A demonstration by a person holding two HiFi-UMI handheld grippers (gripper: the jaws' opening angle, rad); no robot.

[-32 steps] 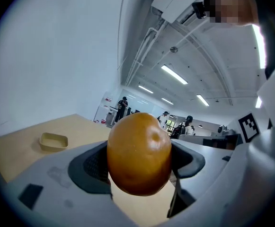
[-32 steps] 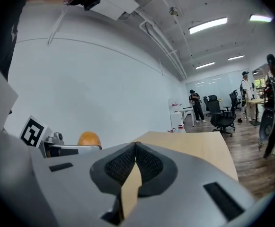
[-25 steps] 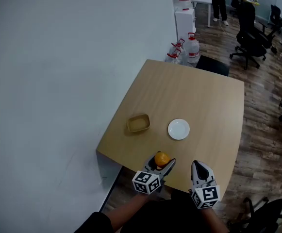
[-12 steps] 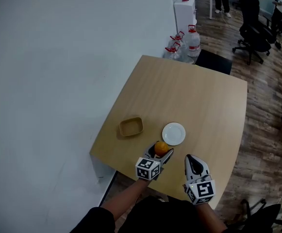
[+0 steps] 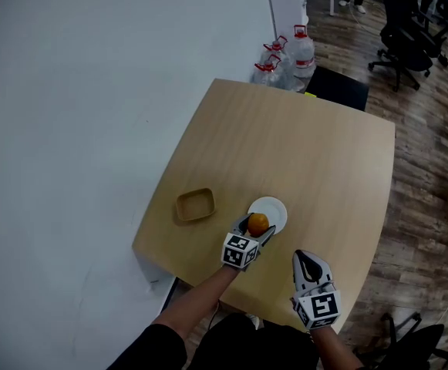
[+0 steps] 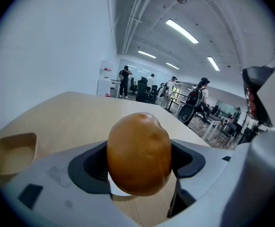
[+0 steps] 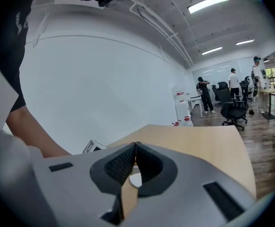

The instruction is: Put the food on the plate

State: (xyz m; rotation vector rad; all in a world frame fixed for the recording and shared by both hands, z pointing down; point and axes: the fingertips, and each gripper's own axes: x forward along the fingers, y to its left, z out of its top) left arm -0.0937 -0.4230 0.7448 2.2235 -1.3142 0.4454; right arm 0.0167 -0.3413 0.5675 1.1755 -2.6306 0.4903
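While the small tan dish point(image 5: 195, 205) lies off to the left, close to the table's point(image 5: 316, 153) left edge, the real risk sits just right of it. The left gripper point(image 5: 256, 230) has its tongs pinching the round orange food point(image 5: 257, 223), and that food hangs over the near rim of the white plate point(image 5: 276, 209) rather than over its middle. If it is let go here, I judge it could land on the rim, roll off the shallow plate and run toward the near table edge, which is not far behind. A drop from any height would make that worse, since the food is round and smooth. Pushing down too low could also shove the light plate away.

Further right, the right gripper point(image 7: 136, 146) has its tongs pressed together on nothing, near the table's front edge and apart from the plate. It blocks nothing.

Beyond the plate and to its right the table is bare wood, with plenty of room to carry the food forward.
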